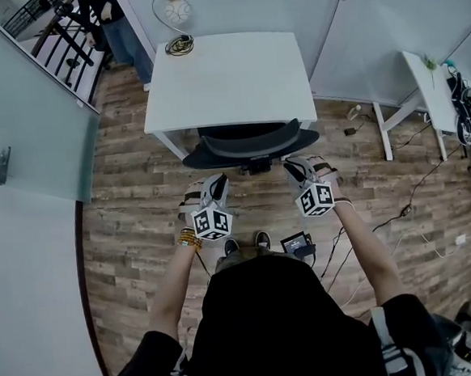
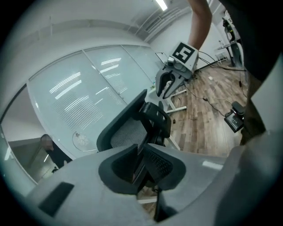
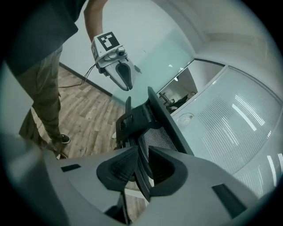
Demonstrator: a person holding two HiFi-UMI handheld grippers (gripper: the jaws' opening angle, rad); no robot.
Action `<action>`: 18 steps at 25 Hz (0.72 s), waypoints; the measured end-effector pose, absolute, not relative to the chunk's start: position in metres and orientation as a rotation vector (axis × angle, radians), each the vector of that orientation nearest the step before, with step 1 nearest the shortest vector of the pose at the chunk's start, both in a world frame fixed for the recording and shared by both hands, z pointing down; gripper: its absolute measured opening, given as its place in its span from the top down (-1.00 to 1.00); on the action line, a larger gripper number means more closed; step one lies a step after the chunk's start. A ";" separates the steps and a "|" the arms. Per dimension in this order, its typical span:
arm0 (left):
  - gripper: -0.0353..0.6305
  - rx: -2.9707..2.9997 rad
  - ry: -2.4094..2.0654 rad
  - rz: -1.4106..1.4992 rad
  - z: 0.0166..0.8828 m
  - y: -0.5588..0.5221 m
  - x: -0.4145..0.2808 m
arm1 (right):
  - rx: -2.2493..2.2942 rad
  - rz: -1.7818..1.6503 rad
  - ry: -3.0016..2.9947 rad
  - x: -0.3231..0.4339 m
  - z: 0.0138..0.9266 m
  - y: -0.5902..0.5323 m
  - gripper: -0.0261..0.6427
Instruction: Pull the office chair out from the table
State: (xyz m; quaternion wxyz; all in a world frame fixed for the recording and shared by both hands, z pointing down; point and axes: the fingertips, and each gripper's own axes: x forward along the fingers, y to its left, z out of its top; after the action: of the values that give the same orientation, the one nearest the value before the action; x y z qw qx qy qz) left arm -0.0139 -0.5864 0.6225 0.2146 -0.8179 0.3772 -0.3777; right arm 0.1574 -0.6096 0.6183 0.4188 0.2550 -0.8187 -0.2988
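1. Office chair, one: dark, mesh-backed, with its seat tucked under the worktop. The backrest stood just ahead of both pairs of jaws and was touched by neither.
2. Worktop, one: white and rectangular, beyond the chair from the jaws. One coiled cable lay at its far left corner.
3. Left gripper, one: jaws parted by only a narrow slit and holding nothing. The backrest rim showed through the slit, farther off.
4. Right gripper, one: jaws a little wider apart and holding nothing. The backrest edge lined up with the gap, clear of both pads.
5. Marker cubes, two: one on each gripper, behind its jaws.
6. Shoes, two: on the wood floor, behind the jaws.
7. Black device, one: on the floor beside the right shoe, behind the right jaws.
8. Side table, one: white, well off to the right of the right jaws.
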 end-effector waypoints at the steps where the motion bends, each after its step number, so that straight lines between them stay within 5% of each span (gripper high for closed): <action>1: 0.77 -2.262 1.025 -1.082 0.631 -0.591 -0.016 | 0.619 -0.755 -2.036 0.158 0.623 -0.615 0.71; 8: 0.51 -2.221 0.917 -1.268 0.675 -0.617 -0.021 | 0.480 -0.763 -1.918 0.168 0.660 -0.638 0.59; 18: 0.41 -2.213 0.864 -1.405 0.706 -0.638 -0.028 | 0.382 -0.740 -1.807 0.188 0.695 -0.661 0.50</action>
State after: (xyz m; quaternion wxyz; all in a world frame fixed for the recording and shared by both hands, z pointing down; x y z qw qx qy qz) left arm -0.0279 -0.6379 0.7062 0.1897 -0.7872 0.3072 -0.4999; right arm 0.1878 -0.6611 0.6952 0.5446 0.1608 -0.7618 -0.3119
